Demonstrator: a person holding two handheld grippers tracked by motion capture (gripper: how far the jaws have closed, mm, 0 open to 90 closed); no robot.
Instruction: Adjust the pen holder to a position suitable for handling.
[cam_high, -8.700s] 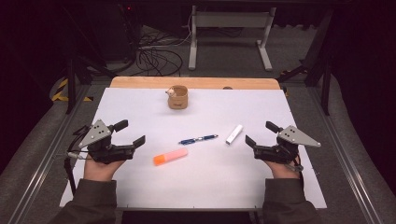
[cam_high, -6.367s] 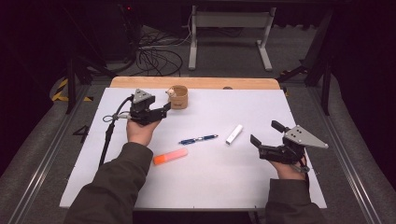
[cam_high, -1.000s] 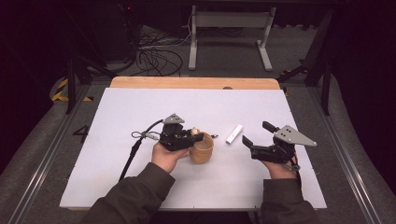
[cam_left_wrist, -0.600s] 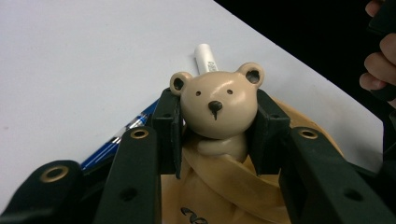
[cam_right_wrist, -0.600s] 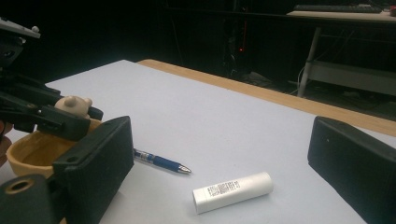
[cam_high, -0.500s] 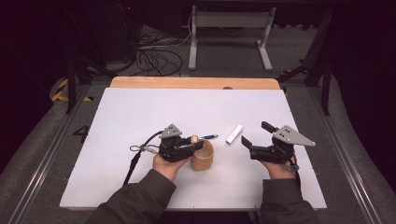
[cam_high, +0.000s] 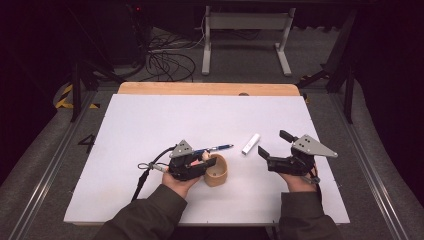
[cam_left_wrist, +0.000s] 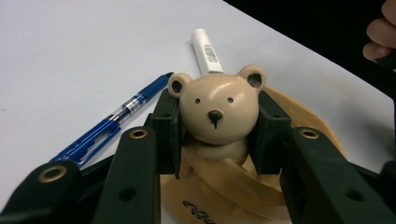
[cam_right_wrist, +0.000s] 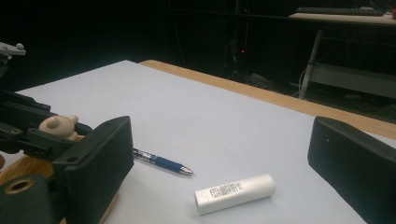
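A tan wooden cup (cam_high: 217, 173) with a small bear head (cam_left_wrist: 217, 107) on its rim stands on the white mat (cam_high: 150, 125), near the front middle. My left gripper (cam_high: 206, 163) is shut on the bear head, one jaw on each side of it (cam_left_wrist: 217, 116). A blue pen (cam_high: 216, 148) (cam_left_wrist: 112, 123) (cam_right_wrist: 163, 164) lies just beyond the cup. A white tube (cam_high: 250, 143) (cam_left_wrist: 205, 50) (cam_right_wrist: 235, 192) lies to its right. My right gripper (cam_high: 271, 143) (cam_right_wrist: 224, 149) is open and holds nothing, close to the tube.
The wooden table edge (cam_high: 205, 88) runs along the far side of the mat. The left gripper's cable (cam_high: 145, 172) trails leftward on the mat. A metal stand (cam_high: 245, 30) and loose cables (cam_high: 165, 60) are on the dark floor beyond.
The left gripper fetched the bear cup from the far middle of the table and, over the last second, brought it a little nearer the front. The right gripper barely moved.
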